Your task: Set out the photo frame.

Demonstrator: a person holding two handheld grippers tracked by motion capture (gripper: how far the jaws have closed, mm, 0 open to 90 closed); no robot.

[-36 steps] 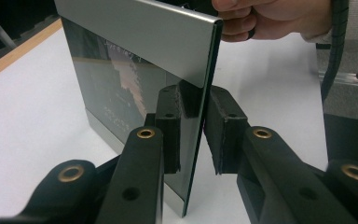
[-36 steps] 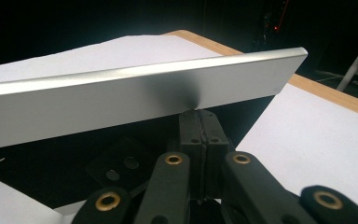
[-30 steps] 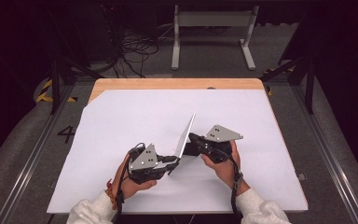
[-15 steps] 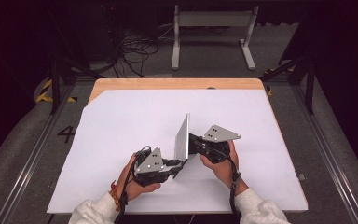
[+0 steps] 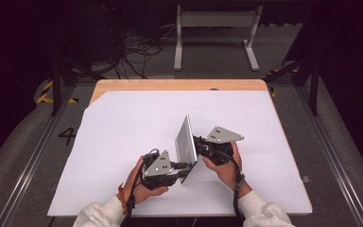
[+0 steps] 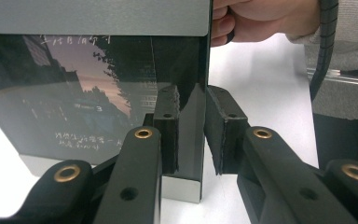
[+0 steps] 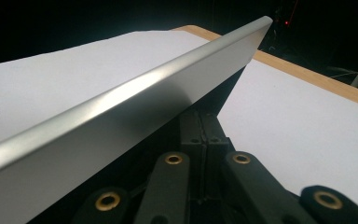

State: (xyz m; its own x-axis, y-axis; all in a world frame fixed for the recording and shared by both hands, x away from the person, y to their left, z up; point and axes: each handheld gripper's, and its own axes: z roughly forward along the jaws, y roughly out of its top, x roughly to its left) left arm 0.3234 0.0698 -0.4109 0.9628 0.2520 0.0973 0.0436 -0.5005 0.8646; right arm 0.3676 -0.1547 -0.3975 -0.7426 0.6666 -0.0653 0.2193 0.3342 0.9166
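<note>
A thin flat panel (image 5: 186, 142) with a silver back stands nearly upright on the white sheet (image 5: 123, 127). In the left gripper view its glossy dark face (image 6: 98, 93) carries a dusk picture and white writing. My left gripper (image 5: 188, 166) clamps the panel's lower corner, and its pads (image 6: 168, 130) press on both sides of the edge (image 6: 193, 135). My right gripper (image 5: 197, 142) reaches the panel from the right. Its jaws (image 7: 200, 135) are shut together just under the silver rim (image 7: 121, 112). Whether a thin edge is pinched between them is hidden.
The white sheet covers most of a wooden tabletop (image 5: 170, 85). Beyond the table's far edge lie cables (image 5: 137, 52) and a grey metal stand (image 5: 215, 19) on the floor. Dark rails (image 5: 56, 75) flank both sides.
The panel has swung from a broad lean to nearly edge-on and upright. My left gripper has slid slightly toward the person with it. The right gripper has stayed put.
</note>
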